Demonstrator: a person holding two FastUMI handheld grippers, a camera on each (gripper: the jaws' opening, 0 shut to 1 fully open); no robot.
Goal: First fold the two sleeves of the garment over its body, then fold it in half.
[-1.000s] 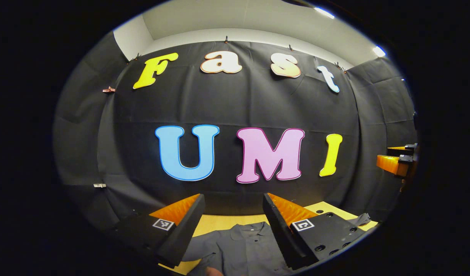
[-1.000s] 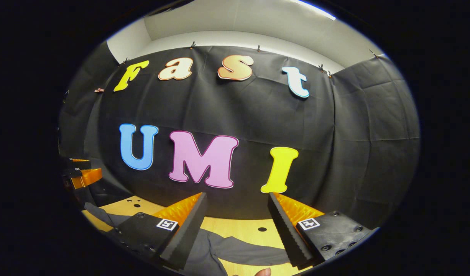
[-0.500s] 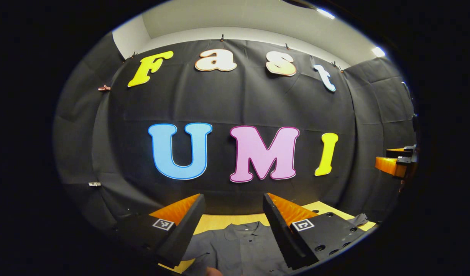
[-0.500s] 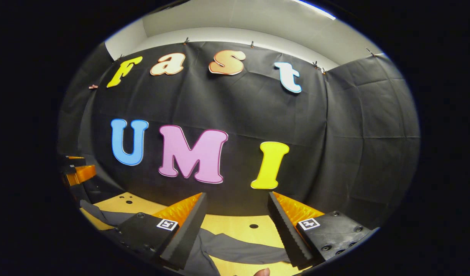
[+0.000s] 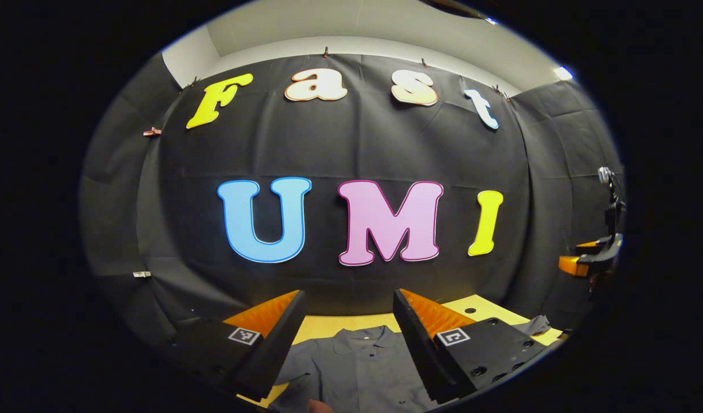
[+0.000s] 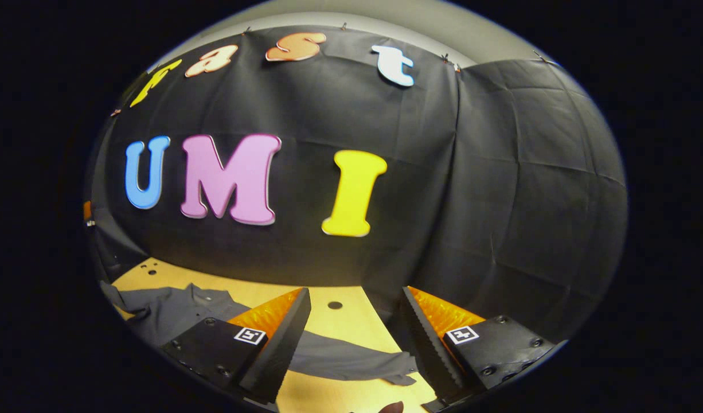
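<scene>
A grey button-up shirt lies flat on the wooden table, collar toward the far wall. My left gripper hovers open above its chest, nothing between the fingers. In the right gripper view the shirt's body lies at the left and one long sleeve stretches out across the table. My right gripper hangs open above that sleeve, near its cuff. The right gripper also shows far right in the left gripper view.
The light wooden table has small round holes in its top. The black cloth wall stands close behind the table's far edge. A fingertip shows at the bottom edge of the right gripper view.
The right gripper has tipped downward and swung right, so more table and sleeve come into sight. The left gripper has tilted down slightly. Both stay open.
</scene>
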